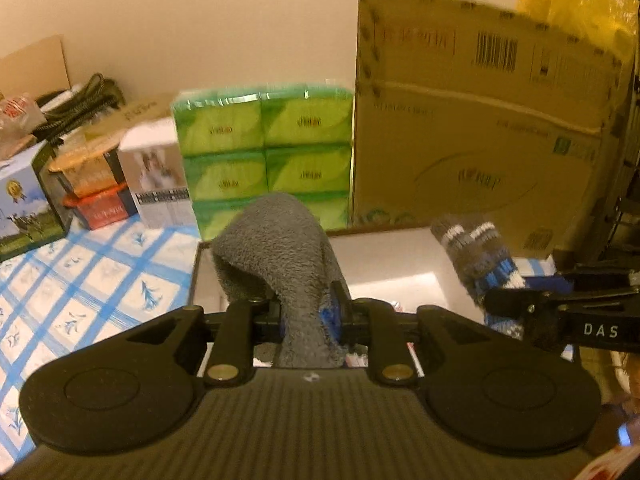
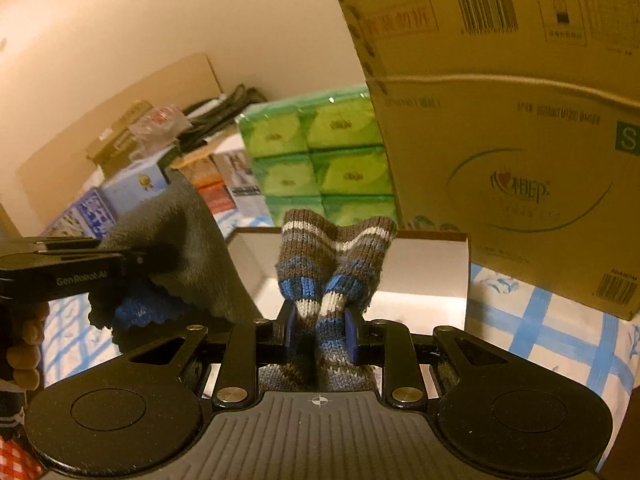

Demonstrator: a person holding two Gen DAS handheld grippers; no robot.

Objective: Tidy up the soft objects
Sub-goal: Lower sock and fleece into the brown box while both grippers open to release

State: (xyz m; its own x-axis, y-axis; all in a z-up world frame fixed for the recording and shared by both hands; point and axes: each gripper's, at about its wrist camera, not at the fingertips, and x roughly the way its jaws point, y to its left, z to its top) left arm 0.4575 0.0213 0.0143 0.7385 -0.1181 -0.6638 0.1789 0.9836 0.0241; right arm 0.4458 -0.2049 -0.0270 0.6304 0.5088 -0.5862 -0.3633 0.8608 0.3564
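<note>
left gripper (image 1: 308,312) clamped on grey cloth (image 1: 276,248), frame centre | right gripper (image 2: 320,330) clamped on striped sock (image 2: 336,256) | white box (image 2: 424,268) lies just ahead and below both, open top up | right looks nearer

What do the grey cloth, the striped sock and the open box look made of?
Grey cloth: looks like plush fleece or terry; matte, fuzzy nap, with a blue scalloped edge.
Striped sock: knitted yarn; visible stitch rows in brown, white and blue bands.
Open box: probably cardboard; brown rim, smooth white inside.
</note>
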